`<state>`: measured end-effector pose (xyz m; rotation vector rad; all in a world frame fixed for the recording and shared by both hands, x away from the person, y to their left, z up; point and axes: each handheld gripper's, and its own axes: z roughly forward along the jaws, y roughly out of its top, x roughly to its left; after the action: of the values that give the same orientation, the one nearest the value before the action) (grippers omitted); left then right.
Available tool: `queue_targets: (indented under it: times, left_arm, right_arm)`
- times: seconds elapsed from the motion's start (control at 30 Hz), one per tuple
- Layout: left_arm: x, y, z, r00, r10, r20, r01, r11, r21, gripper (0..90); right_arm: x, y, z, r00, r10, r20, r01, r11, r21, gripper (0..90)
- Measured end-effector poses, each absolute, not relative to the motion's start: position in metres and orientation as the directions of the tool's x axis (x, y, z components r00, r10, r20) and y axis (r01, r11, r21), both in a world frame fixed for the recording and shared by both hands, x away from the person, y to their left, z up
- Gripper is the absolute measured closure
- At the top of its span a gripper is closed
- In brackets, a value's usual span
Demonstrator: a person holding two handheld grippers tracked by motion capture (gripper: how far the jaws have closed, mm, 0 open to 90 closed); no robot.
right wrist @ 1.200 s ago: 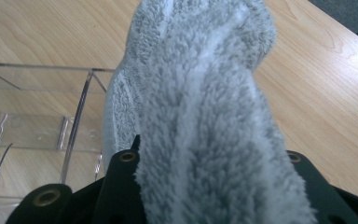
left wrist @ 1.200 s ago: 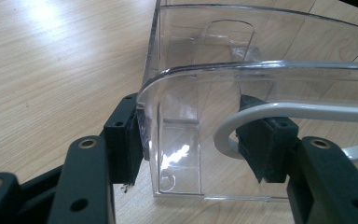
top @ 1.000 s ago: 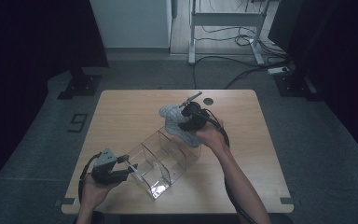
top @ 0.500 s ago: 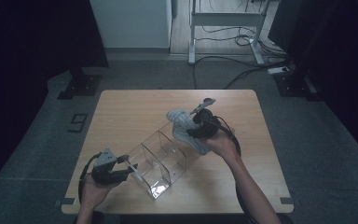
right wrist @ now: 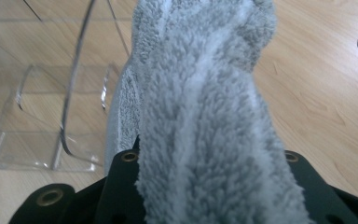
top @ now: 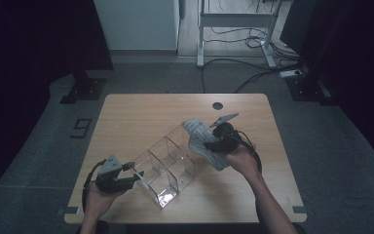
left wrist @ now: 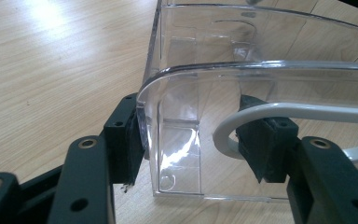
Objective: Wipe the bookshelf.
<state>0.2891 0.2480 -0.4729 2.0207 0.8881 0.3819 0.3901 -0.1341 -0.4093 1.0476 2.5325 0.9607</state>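
Your left gripper (top: pixel 135 178) clamps the near wall of the clear acrylic organizer (top: pixel 168 163) on the wooden table (top: pixel 141 109). Your right gripper (top: pixel 205 145) squeezes a grey fluffy cloth (top: pixel 200 139), which bulges between its jaws just beside the organizer's far compartment.

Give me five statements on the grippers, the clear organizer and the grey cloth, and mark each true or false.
1. The right gripper holds a grey cloth. True.
2. The left gripper clamps a wall of the clear organizer. True: one pad sits outside the wall, one inside.
3. The cloth lies folded inside the organizer's nearest compartment. False: it hangs from the right gripper at the organizer's far end.
4. The organizer is made of dark wood. False: it is transparent plastic.
5. The table has a round hole near its far edge. True.
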Motion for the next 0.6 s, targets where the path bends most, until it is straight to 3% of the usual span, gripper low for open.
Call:
queue_targets:
  times: [0.6]
  left_arm:
    - [0.289, 0.246, -0.472, 0.693, 0.718, -0.062, 0.446, -0.359, 0.82, 43.5]
  right_arm:
    - [0.386, -0.143, -0.442, -0.69, 0.721, 0.072, 0.584, 0.495, 0.644, 64.4]
